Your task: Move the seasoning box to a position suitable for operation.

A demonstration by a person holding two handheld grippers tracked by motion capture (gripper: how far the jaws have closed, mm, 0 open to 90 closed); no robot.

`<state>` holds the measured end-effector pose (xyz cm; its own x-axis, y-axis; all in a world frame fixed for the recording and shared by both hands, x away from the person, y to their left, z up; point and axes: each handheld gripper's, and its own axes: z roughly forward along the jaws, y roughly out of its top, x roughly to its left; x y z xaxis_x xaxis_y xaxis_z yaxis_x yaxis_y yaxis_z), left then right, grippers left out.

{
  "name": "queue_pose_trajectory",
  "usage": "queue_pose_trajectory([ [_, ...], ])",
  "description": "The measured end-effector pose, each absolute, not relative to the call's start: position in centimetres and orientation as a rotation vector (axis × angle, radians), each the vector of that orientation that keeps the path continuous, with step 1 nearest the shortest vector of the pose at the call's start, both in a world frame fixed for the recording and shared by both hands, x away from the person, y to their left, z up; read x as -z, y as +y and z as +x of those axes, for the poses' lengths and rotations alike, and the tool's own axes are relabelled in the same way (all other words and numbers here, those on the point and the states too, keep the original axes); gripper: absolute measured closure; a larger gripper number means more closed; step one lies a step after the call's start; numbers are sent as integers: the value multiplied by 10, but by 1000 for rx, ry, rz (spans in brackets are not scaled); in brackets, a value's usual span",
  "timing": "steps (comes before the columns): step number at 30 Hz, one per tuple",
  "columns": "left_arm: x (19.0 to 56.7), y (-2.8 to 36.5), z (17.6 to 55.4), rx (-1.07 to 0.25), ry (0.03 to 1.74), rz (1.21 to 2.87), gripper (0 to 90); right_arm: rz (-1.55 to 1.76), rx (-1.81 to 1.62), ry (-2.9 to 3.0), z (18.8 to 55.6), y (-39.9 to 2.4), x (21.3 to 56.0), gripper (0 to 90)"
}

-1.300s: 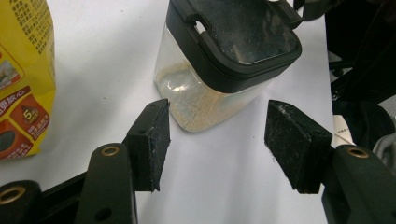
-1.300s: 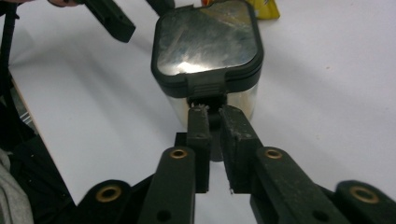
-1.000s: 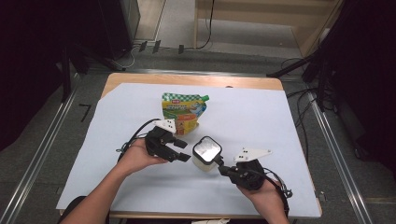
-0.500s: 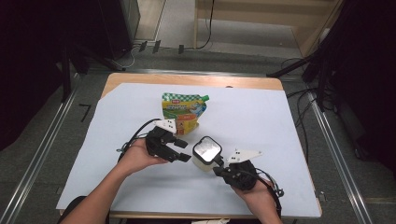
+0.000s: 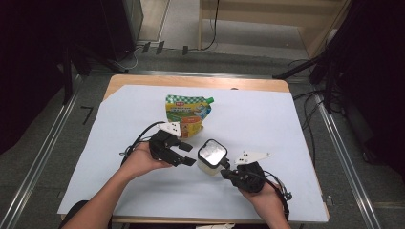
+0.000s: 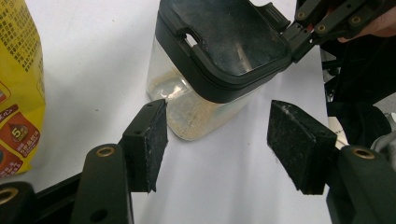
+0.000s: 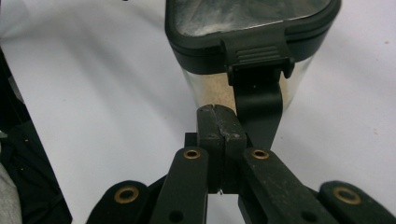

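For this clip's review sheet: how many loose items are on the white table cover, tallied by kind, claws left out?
Clear plastic jar with black hinged lid: 1
Yellow and green printed stand-up pouch with green spout cap: 1
Total: 2

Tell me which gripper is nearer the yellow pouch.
Left. The left gripper sits just below the pouch, its grey plate nearly at the pouch's bottom edge. The right gripper is farther off, shut beside the jar.
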<state>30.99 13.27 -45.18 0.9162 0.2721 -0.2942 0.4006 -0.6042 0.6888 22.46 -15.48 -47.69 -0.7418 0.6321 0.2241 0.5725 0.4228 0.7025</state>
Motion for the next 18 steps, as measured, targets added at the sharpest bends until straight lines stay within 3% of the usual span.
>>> queue_pose_trajectory([
  [18, 452, 123, 308, 185, 466, 2249, 333, 1220, -1192, 2518, 244, -187, 481, 900],
])
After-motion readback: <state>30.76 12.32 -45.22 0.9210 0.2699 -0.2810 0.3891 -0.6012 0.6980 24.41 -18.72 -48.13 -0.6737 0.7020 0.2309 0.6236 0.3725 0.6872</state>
